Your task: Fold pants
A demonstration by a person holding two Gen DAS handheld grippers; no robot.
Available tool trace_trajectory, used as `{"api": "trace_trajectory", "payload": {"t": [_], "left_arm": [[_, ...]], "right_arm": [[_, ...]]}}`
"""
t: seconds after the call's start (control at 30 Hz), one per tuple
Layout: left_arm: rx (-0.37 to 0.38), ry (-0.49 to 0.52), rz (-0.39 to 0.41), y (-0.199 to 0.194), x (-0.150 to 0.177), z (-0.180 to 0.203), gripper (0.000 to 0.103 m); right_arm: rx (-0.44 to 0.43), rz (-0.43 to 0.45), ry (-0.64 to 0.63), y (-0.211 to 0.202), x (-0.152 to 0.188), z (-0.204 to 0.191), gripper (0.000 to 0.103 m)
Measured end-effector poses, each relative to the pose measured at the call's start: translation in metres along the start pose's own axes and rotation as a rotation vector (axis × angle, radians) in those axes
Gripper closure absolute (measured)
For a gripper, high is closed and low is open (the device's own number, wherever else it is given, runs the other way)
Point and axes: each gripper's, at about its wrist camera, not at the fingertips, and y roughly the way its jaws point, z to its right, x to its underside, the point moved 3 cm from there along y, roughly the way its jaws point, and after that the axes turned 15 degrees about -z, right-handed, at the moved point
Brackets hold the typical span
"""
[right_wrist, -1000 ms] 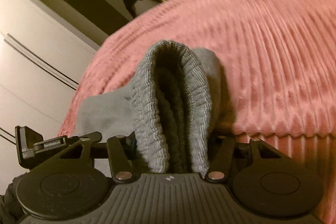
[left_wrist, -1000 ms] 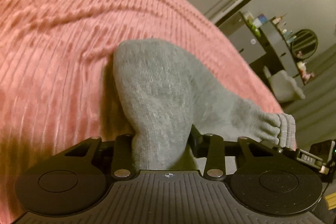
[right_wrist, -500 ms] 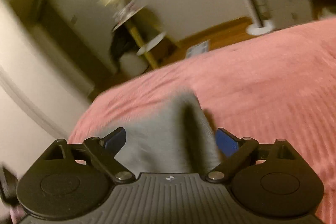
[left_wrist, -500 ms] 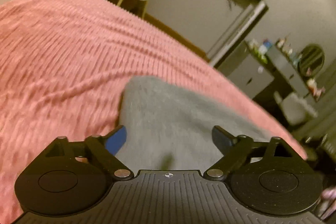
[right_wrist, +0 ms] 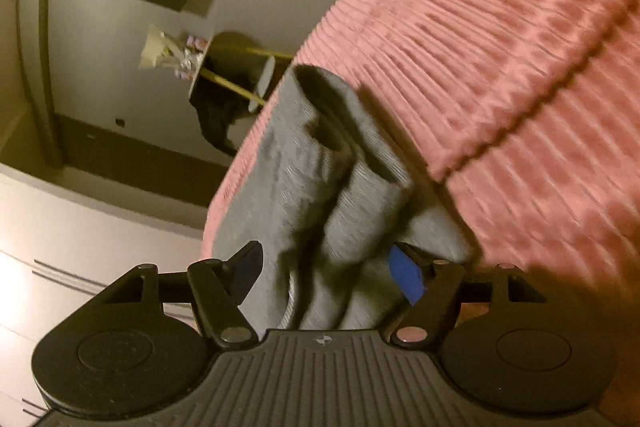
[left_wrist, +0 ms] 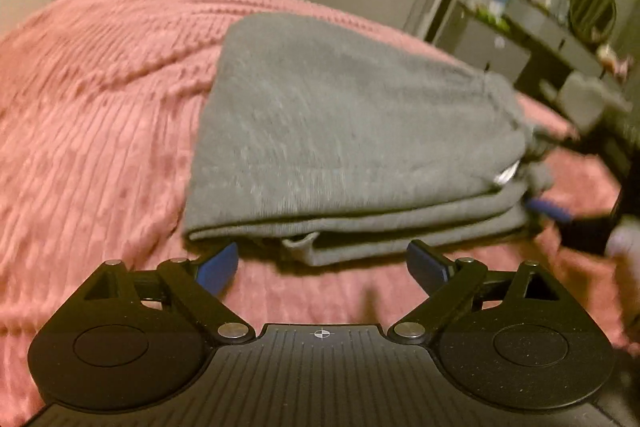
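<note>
We see the folded pants (left_wrist: 352, 147) lying on the pink blanket (left_wrist: 100, 147), long axis left-to-right. Our left gripper (left_wrist: 322, 267) tilts downward, spread, empty; our right gripper (right_wrist: 328, 267) is closing around the pants' end.

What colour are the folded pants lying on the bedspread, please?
Plain grey pants, clearest in the left wrist view.

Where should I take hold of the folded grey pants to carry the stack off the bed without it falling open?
Probably at the closed fold of the grey pants, the smooth rounded edge facing the left gripper, whose jaws stand open just short of it. Come in low along the pink bedspread, one finger under the stack; the ribbed end by the closing right gripper is loose layers.
</note>
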Motion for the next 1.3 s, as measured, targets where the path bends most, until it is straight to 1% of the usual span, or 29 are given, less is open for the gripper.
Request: {"api": "trace_trajectory", "payload": {"t": [0.03,0.07,0.1,0.13,0.17,0.2,0.23,0.3,0.37,0.4,0.43,0.47,0.5,0.57,0.63,0.67,0.7,0.77,0.8,0.87,0.9,1.0,1.1,1.13,1.17,1.2,1.23,1.27,1.3], "left_arm": [[-0.015,-0.017,-0.013,0.005,-0.001,-0.002,0.011],[-0.025,-0.044,-0.027,0.011,-0.003,-0.007,0.017],[-0.035,-0.079,-0.036,0.013,-0.004,-0.011,0.024],[-0.028,-0.135,-0.042,0.014,-0.005,-0.02,0.026],[0.004,-0.193,-0.037,0.014,-0.004,-0.029,0.027],[0.02,-0.232,-0.033,0.014,-0.004,-0.037,0.028],[0.019,-0.262,-0.034,0.015,-0.004,-0.044,0.031],[0.043,-0.293,-0.025,0.015,-0.003,-0.051,0.032],[0.045,-0.305,-0.016,0.014,-0.003,-0.053,0.034],[0.045,-0.306,-0.012,0.013,-0.002,-0.054,0.034],[0.045,-0.307,-0.01,0.012,0.0,-0.055,0.035],[0.044,-0.314,-0.005,0.01,0.0,-0.054,0.037],[0.051,-0.321,0.0,0.008,0.001,-0.054,0.038],[0.058,-0.34,0.007,0.006,-0.001,-0.057,0.039],[0.057,-0.366,0.022,0.001,0.0,-0.06,0.039],[0.057,-0.381,0.026,0.0,0.0,-0.064,0.039],[0.062,-0.408,0.029,-0.002,0.001,-0.069,0.039],[0.103,-0.474,0.028,-0.006,0.005,-0.079,0.04],[0.115,-0.492,0.035,-0.009,0.006,-0.082,0.04],[0.117,-0.494,0.057,-0.016,0.007,-0.084,0.04],[0.111,-0.482,0.082,-0.021,0.007,-0.081,0.04],[0.072,-0.42,0.134,-0.03,0.002,-0.07,0.04],[0.041,-0.352,0.189,-0.037,-0.002,-0.058,0.037],[0.049,-0.344,0.219,-0.041,-0.002,-0.055,0.035],[0.052,-0.341,0.247,-0.045,-0.002,-0.055,0.03],[0.046,-0.34,0.275,-0.049,-0.003,-0.054,0.022],[0.04,-0.337,0.281,-0.05,-0.005,-0.053,0.018],[0.037,-0.333,0.271,-0.048,-0.007,-0.054,0.013],[0.035,-0.333,0.245,-0.042,-0.01,-0.055,0.012]], "right_arm": [[0.009,0.004,0.003,0.005,-0.003,-0.002,0.032],[0.022,0.006,0.003,0.01,-0.004,-0.004,0.032],[0.036,0.009,-0.001,0.009,-0.001,-0.004,0.035],[0.05,0.012,-0.008,0.011,-0.001,-0.006,0.038],[0.064,0.017,-0.012,0.008,0.0,-0.003,0.049],[0.064,0.02,-0.017,0.003,0.003,-0.002,0.053],[0.059,0.023,-0.013,0.005,0.001,-0.002,0.053],[0.047,0.03,-0.005,0.004,0.004,0.0,0.052],[0.046,0.037,-0.004,0.003,0.004,0.0,0.047],[0.051,0.038,0.0,0.004,0.003,-0.001,0.047],[0.057,0.039,-0.003,0.005,0.001,-0.004,0.052],[0.055,0.035,-0.016,0.005,0.0,-0.008,0.061],[0.061,0.042,-0.037,0.003,0.0,-0.013,0.065],[0.1,0.095,-0.127,-0.007,0.005,-0.029,0.068],[0.11,0.135,-0.172,-0.018,0.013,-0.037,0.069],[0.107,0.155,-0.179,-0.022,0.018,-0.036,0.069],[0.126,0.17,-0.185,-0.024,0.021,-0.031,0.069],[0.198,0.14,-0.148,-0.017,0.021,-0.011,0.069],[0.229,0.116,-0.121,-0.011,0.02,0.003,0.068],[0.192,0.122,-0.111,-0.011,0.02,0.013,0.068],[0.197,0.12,-0.115,-0.011,0.02,0.011,0.067],[0.224,0.132,-0.153,-0.009,0.023,0.009,0.066],[0.202,0.131,-0.135,-0.011,0.024,0.012,0.066],[0.198,0.13,-0.134,-0.011,0.024,0.013,0.066],[0.198,0.131,-0.137,-0.011,0.024,0.013,0.066],[0.203,0.134,-0.142,-0.011,0.027,0.01,0.066],[0.206,0.136,-0.145,-0.012,0.027,0.01,0.065],[0.209,0.137,-0.148,-0.012,0.028,0.009,0.065],[0.211,0.139,-0.15,-0.012,0.029,0.009,0.065]]}}
